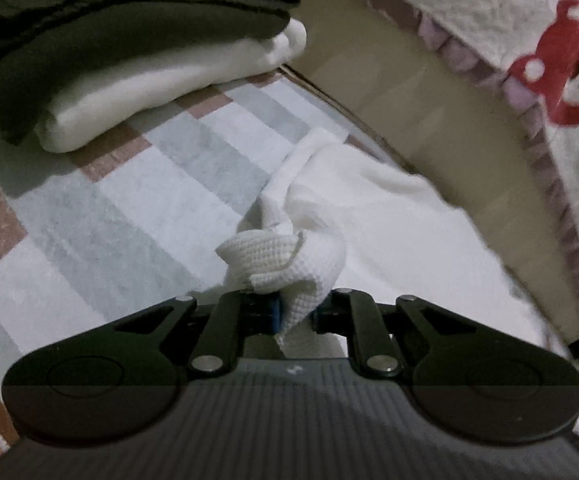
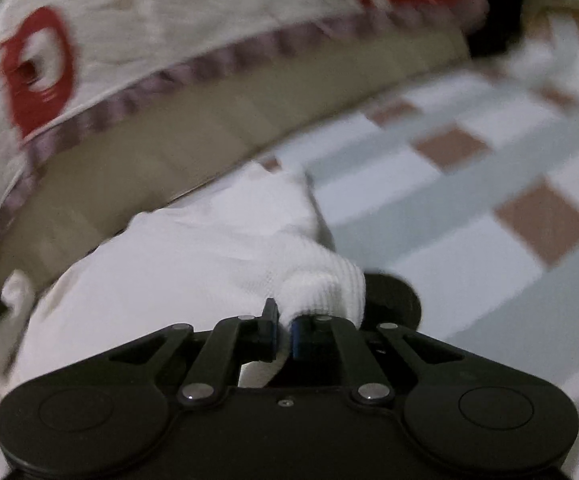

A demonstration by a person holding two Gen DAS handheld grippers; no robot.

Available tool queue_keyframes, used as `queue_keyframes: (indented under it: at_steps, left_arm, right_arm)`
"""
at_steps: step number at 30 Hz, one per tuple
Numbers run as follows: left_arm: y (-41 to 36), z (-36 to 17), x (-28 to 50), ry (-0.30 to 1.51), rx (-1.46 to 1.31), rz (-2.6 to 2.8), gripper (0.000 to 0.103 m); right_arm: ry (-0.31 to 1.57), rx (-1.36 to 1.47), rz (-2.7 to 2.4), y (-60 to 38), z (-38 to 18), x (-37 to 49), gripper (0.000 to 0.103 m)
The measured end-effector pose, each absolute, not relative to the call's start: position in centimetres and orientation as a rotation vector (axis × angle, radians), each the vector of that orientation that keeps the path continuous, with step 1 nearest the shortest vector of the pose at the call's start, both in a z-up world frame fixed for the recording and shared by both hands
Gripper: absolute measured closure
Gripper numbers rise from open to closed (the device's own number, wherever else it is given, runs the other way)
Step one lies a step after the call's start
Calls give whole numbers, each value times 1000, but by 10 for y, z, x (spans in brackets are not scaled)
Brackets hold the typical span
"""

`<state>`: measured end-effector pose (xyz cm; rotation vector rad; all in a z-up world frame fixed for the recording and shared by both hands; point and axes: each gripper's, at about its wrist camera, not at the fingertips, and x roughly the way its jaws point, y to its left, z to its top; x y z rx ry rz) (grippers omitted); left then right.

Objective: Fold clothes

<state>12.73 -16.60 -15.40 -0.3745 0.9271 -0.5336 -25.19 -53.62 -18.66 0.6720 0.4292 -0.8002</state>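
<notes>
A checked bedsheet [image 1: 101,208] in pale grey, white and terracotta squares covers the flat surface — smooth, matte, lightly wrinkled. Along its far side runs a beige panel [image 1: 389,92], and above that hangs a quilted white blanket [image 1: 489,20] with red bear prints and a mauve ruffled border; in the right wrist view the blanket is motion-blurred.

The white garment [image 1: 389,216] lies on the sheet close against the beige panel. It is a waffle-knit fabric, soft and thick, with its long axis running away from the left camera toward the far edge of the sheet. Its near end is bunched and twisted into a knot-like fold.

At the sheet's far left corner sits a stack of folded clothes [image 1: 129,60]: a dark, flat piece on top of a plump cream one with rounded edges. A broad stretch of bare sheet separates the stack from the garment.

The left gripper [image 1: 295,312] is closed tight on the garment's twisted end, cloth spilling between the blue pads. The right gripper [image 2: 285,336] is likewise pinched on a ribbed white fold of the same garment [image 2: 193,264] — open checked sheet lies to its right.
</notes>
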Motion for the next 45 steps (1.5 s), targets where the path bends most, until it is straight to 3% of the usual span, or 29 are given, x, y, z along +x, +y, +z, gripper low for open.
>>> queue_keyframes:
  at_steps: [7,14,19,26,33,36,38,41,45]
  left_arm:
    - [-168,-128,120,856,-244,-589,92]
    - [-115,-109,101,964,-144,-663,91]
    - [-119,-140,89,1106,19,-636,90]
    - [-115,-123,73,1030,113,-633,83]
    - [-108,-113,75,1016,178,-565,79]
    - [-97,-90,70,908,208,-482,77]
    - [-85,-79,72,853,249,-429,79]
    - [-73,-73,97,910,93,-480,77]
    - [-133,-75,138,891,98,-607,69]
  right_arm:
    - [435,622,-788,-539,-170,-250,97]
    - [478,599,-740,-503,-130,-284,98]
    - [622,611,-776,-478,-170,-313,98]
    - [622,585,-823,-480,-163,-327,99]
    - [782,668,-983,-493,-193,-334,103]
    - [821,562,-1029,-495,-183,-337,92]
    - [806,530,-1005,-497,-175,-336,90]
    - [758,534,-919,-503,-162,-329,87]
    - [732,484,-751,-521,-143,-289,66]
